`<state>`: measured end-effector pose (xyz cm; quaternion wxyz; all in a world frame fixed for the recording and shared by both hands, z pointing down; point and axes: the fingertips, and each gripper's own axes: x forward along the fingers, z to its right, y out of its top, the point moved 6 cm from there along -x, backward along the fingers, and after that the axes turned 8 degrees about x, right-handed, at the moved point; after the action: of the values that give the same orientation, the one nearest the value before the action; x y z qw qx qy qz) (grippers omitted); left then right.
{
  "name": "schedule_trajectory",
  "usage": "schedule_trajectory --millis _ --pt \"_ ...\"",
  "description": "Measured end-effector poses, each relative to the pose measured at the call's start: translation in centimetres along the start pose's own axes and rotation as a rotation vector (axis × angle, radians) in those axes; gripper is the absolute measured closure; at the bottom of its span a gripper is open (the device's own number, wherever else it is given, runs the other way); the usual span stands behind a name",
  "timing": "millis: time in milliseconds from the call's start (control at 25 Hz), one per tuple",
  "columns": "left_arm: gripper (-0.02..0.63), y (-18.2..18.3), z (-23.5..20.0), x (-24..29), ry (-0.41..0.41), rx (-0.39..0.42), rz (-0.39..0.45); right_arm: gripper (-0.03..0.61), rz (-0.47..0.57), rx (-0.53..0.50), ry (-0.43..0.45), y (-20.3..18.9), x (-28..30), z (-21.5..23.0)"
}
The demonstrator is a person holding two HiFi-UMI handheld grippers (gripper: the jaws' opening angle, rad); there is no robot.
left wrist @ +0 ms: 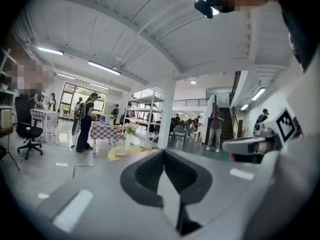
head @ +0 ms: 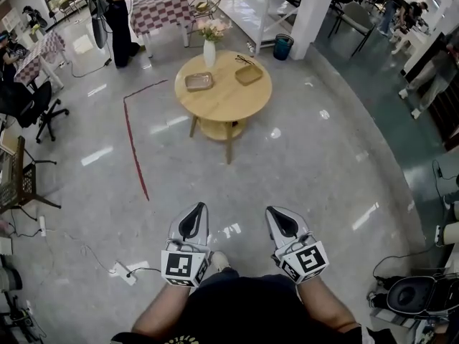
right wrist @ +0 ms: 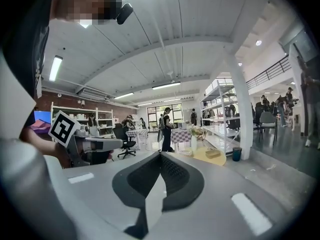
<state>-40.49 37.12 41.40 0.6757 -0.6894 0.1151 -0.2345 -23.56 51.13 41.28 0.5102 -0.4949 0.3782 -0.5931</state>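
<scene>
I hold both grippers low in front of my body, side by side above the grey floor. In the head view the left gripper [head: 195,208] and the right gripper [head: 277,211] point forward, each with its jaws pressed together and nothing between them. The left gripper view shows its shut jaws [left wrist: 162,152] with the right gripper [left wrist: 250,146] beside them. The right gripper view shows shut jaws [right wrist: 160,154] and the left gripper [right wrist: 92,145] at its left. A round wooden table [head: 224,99] stands well ahead, out of reach, with a white vase of flowers [head: 209,49] on it.
Two shallow trays [head: 199,82] [head: 249,74] lie on the table. A red line [head: 133,138] runs along the floor at left. An office chair [head: 39,110], a power strip [head: 126,273], a white pillar [head: 315,6], a teal bin [head: 283,46] and a standing person [head: 118,16] surround the area.
</scene>
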Motion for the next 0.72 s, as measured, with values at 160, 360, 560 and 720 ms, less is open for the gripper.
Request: schedule_trajectory --millis 160,360,560,720 --pt "0.612 0.1 -2.3 0.8 -0.011 -0.003 0.002 0.586 0.022 -0.018 -0.013 1.4 2.4 -0.7" --pt "0.612 0.0 -4.6 1.8 -0.007 -0.014 -0.002 0.584 0.013 -0.03 -0.026 1.9 4.5 -0.7" --pt "0.612 -0.2 -5.5 2.0 -0.015 -0.016 -0.011 0.584 0.023 -0.03 -0.031 2.4 5.8 -0.6" --pt "0.612 -0.4 -5.9 2.2 -0.017 -0.021 -0.021 0.584 0.024 -0.041 -0.024 2.7 6.5 -0.7"
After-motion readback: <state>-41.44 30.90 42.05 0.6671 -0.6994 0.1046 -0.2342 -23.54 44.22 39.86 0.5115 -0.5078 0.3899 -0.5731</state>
